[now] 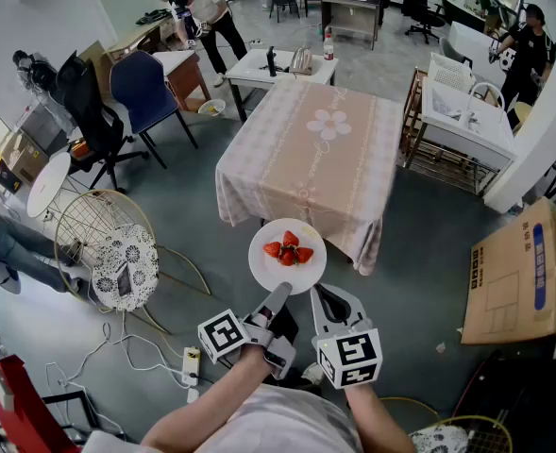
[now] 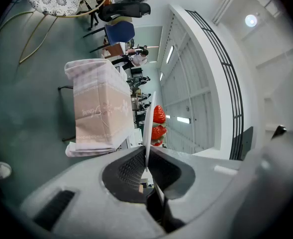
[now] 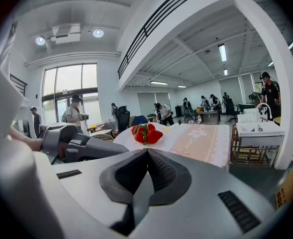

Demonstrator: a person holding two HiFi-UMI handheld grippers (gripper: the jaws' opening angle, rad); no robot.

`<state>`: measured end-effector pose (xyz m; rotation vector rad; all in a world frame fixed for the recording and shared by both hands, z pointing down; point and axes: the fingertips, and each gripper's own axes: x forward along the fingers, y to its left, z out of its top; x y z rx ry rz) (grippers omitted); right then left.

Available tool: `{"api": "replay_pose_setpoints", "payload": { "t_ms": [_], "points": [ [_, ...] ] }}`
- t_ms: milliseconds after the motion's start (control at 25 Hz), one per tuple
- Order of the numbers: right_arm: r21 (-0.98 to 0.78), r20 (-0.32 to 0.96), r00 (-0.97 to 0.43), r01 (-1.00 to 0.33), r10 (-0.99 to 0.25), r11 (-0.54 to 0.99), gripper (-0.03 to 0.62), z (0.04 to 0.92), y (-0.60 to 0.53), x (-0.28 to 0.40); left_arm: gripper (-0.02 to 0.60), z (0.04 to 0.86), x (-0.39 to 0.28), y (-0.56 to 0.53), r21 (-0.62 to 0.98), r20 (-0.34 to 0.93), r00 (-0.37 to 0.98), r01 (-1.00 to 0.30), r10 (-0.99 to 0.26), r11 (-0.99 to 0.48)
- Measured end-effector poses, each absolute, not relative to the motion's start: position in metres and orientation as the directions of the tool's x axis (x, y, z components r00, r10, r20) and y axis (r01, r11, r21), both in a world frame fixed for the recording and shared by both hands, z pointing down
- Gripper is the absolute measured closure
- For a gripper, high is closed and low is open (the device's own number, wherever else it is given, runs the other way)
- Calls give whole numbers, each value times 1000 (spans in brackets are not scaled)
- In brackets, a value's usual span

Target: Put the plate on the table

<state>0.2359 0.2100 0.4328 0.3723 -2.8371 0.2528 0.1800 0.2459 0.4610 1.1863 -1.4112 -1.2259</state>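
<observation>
A white plate (image 1: 287, 258) with several strawberries (image 1: 288, 250) hangs in the air just before the near edge of the table (image 1: 311, 149), which wears a pink cloth with a flower print. My left gripper (image 1: 278, 297) is shut on the plate's near rim. In the left gripper view the plate (image 2: 149, 126) shows edge-on between the pads, strawberries (image 2: 158, 117) beyond, the table (image 2: 99, 108) behind. My right gripper (image 1: 327, 300) sits just right of the plate, shut with nothing in it. Its own view shows the closed right gripper (image 3: 146, 152) with the plate (image 3: 161, 139) and strawberries (image 3: 145, 133) ahead.
A blue chair (image 1: 145, 88) and a black chair (image 1: 89, 111) stand left of the table. A round wire rack with lace covers (image 1: 117, 253) is near left. A cardboard box (image 1: 518, 272) lies right, a white sink unit (image 1: 466, 111) beyond. People stand at the back.
</observation>
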Motion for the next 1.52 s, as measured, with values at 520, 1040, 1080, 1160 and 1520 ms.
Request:
{"api": "replay_pose_setpoints", "payload": {
  "t_ms": [520, 1040, 1080, 1160, 1520],
  "points": [
    [-155, 301, -926, -285, -230, 946, 589, 444, 211, 217, 563, 474, 159, 250, 996, 53, -143, -69, -988, 64],
    [-147, 334, -891, -371, -308, 917, 589, 450, 172, 135, 563, 483, 68, 201, 999, 35, -43, -37, -998, 36],
    [-144, 337, -888, -377, -312, 915, 589, 450, 170, 127, 563, 483, 60, 198, 999, 33, -37, -33, -999, 34],
    [-137, 342, -881, -391, -327, 910, 589, 449, 164, 112, 563, 483, 44, 191, 999, 24, -25, -22, -999, 24],
    [-83, 370, -856, -418, -362, 905, 591, 445, 159, 47, 563, 481, -19, 184, 1000, -3, 25, -2, -1000, -3]
  ]
}}
